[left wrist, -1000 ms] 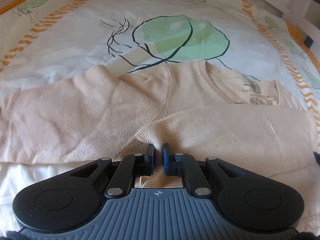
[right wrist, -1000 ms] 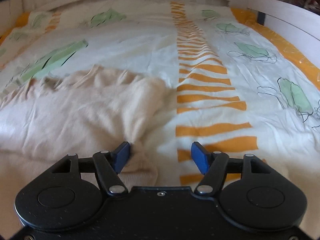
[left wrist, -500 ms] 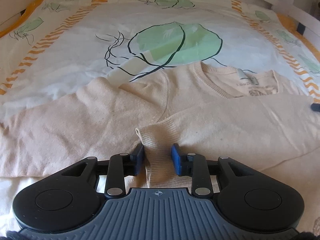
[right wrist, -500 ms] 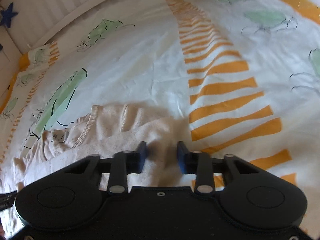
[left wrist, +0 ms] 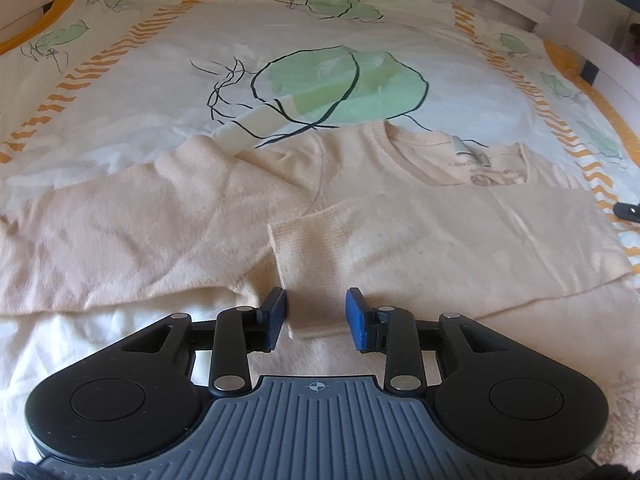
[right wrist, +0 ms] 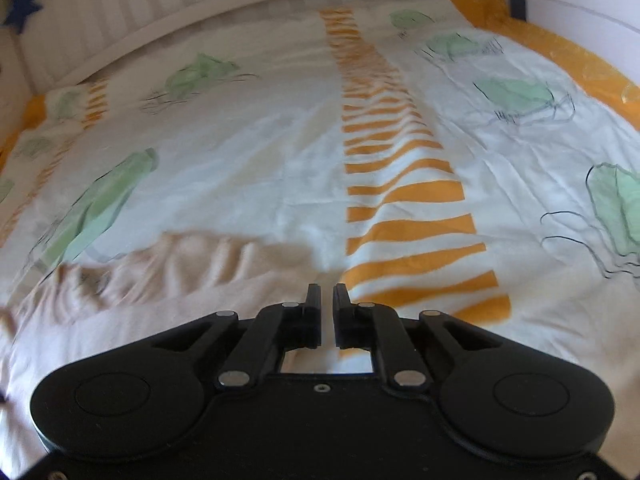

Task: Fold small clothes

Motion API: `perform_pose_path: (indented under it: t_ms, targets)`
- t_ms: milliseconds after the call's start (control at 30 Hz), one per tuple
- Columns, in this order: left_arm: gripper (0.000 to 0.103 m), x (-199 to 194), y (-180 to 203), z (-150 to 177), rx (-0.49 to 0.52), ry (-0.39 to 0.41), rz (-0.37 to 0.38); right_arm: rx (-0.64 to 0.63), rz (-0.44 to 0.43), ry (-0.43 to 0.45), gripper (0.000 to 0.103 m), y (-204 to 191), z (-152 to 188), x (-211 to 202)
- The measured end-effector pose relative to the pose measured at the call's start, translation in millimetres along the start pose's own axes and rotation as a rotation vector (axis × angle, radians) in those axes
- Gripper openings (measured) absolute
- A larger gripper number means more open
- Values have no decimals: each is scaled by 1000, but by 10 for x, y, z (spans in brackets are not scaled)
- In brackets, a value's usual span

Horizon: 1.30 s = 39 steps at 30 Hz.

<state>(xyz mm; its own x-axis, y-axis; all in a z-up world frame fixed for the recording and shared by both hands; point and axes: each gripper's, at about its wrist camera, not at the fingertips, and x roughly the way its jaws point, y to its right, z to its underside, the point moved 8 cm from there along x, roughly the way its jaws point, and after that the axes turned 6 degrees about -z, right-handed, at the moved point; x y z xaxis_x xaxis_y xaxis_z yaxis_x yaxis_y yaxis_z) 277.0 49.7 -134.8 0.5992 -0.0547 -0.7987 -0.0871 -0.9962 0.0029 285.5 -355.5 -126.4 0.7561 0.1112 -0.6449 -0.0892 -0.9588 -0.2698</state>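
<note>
Cream sweater (left wrist: 168, 216) on a leaf-print duvet (right wrist: 248, 160), white bed frame (right wrist: 224, 16) behind.
Left gripper (left wrist: 316, 316) opening, cuff (left wrist: 310, 280) loose between jaws; right gripper (right wrist: 327, 304) nearly together, parting, pinching nothing.

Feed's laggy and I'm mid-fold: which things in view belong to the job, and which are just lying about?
Job:
- cream sweater, one sleeve folded across its body
- left gripper, jaws opening astride the sleeve cuff
- right gripper

Lying about:
- leaf-print duvet under the sweater
- white bed frame
- blue star on the wall
</note>
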Motion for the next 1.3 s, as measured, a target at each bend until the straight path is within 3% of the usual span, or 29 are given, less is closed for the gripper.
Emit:
perform_pose_path:
  t_ms: [100,133,200,267,400,500,633,700,800,900,1033,1300]
  targets:
    - [38,-32,37,50,6,0,-1,-33,-44,-17,22,-207,223,-187]
    - [39,-44,46,72,10,-2,-1,-47,-47,-28,37,-244,271,-196]
    - [42,-68,51,122,10,-10,-1,-86,-7,-62,54,-257,421,-165]
    - [44,-94,43,175,6,-19,3,-107,45,-102,54,-188,559,-92]
    - [52,-143,-29,299,13,-25,-19,-57,48,-73,57,-163,537,-167]
    - [56,-178,-81,366,12,-28,-6,-87,73,-24,59,-245,470,-305]
    - [57,-234,-146,406,-20,-26,25,-117,61,47,79,-458,393,-506]
    - [72,-270,-202,420,-43,-24,7,-135,34,57,85,-638,400,-571]
    - [73,-343,-369,415,-94,5,-34,-134,-18,49,103,-903,466,-583]
    - [76,-430,-622,372,-159,28,-74,-109,-93,15,103,-1169,599,-516]
    - [76,-513,-1095,265,-260,48,-135,-116,-123,-43,103,-1465,846,-348]
    - [76,-544,-2435,149,-570,68,-267,-185,-108,-125,103,-1733,1259,-207]
